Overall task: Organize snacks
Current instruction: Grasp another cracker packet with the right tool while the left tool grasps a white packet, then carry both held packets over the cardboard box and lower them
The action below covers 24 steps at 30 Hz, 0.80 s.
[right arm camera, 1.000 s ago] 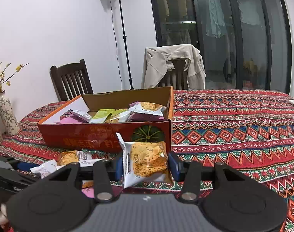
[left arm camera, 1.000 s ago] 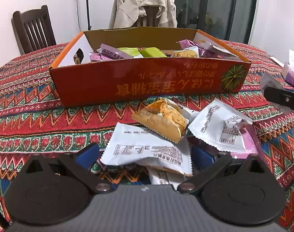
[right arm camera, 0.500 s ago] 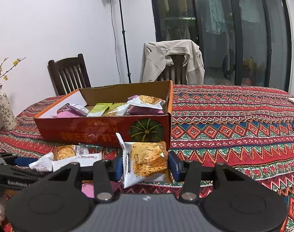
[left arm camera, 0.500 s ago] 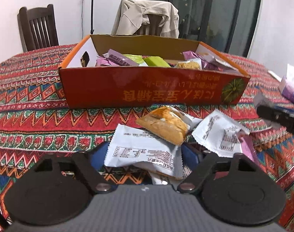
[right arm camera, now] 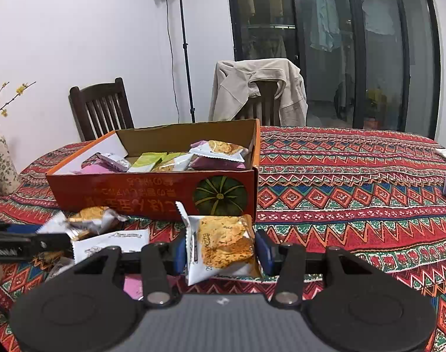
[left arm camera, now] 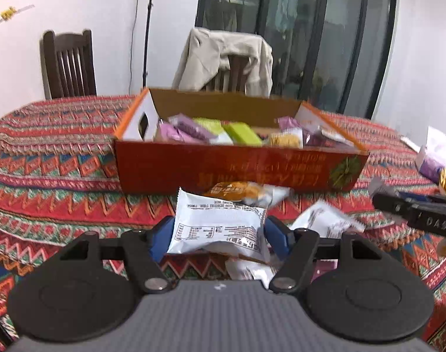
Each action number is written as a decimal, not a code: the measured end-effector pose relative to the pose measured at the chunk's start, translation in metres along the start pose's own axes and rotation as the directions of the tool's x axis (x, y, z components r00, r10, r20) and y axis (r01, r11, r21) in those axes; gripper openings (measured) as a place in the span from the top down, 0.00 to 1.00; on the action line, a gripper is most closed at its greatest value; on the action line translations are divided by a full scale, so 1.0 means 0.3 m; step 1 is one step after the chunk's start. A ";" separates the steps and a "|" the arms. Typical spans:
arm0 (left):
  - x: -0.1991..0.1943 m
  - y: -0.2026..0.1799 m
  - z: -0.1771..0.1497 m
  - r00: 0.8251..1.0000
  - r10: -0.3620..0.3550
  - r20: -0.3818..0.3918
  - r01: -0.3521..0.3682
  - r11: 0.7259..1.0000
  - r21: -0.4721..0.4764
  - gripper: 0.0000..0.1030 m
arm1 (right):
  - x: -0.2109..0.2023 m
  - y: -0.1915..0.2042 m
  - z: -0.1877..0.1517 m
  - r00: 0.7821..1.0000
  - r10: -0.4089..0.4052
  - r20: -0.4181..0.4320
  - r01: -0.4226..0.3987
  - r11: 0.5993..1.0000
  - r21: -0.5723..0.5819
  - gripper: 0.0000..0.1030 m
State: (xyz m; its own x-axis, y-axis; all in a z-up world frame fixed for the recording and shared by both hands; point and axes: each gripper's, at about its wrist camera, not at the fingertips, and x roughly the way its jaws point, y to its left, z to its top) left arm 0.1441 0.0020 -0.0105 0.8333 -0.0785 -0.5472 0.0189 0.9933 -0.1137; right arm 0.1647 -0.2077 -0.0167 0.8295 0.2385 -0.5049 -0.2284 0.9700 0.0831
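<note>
Snack box (left arm camera: 193, 173): open orange carton on the patterned tablecloth (left arm camera: 47, 182), already part-filled with packets; it stands just beyond both grippers.
Change, left gripper (left arm camera: 218, 236): jaws are closing; one second ago they stood wide around the white packet (left arm camera: 217, 228) lying in the pile, and the packet now sits raised and pinched at both side edges.
Meaning: pick looks complete; the likely next step is transfer to the box.
Right gripper (right arm camera: 220, 253): unchanged, clamped on the cracker packet (right arm camera: 223, 246), held upright between the blue pads.
Loose packets (right arm camera: 94, 220): remaining beside the box front.
</note>
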 end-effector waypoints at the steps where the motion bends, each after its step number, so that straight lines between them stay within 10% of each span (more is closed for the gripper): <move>1: -0.017 0.000 0.004 1.000 0.010 0.024 -0.010 1.000 0.001 0.33 | -0.001 0.000 0.000 1.000 0.002 0.003 -0.002 1.000 0.000 0.55; 24: -0.149 -0.006 0.046 0.976 0.022 0.219 -0.023 1.000 0.004 0.33 | -0.014 0.032 -0.005 0.998 0.017 0.062 -0.014 0.999 -0.050 0.55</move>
State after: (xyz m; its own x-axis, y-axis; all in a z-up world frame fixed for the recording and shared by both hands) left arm 0.1145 0.0049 0.0255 0.9341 -0.0364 -0.3550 0.0016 0.9952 -0.0980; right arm 0.1584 -0.1996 -0.0152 0.8557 0.2576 -0.4489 -0.2650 0.9631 0.0474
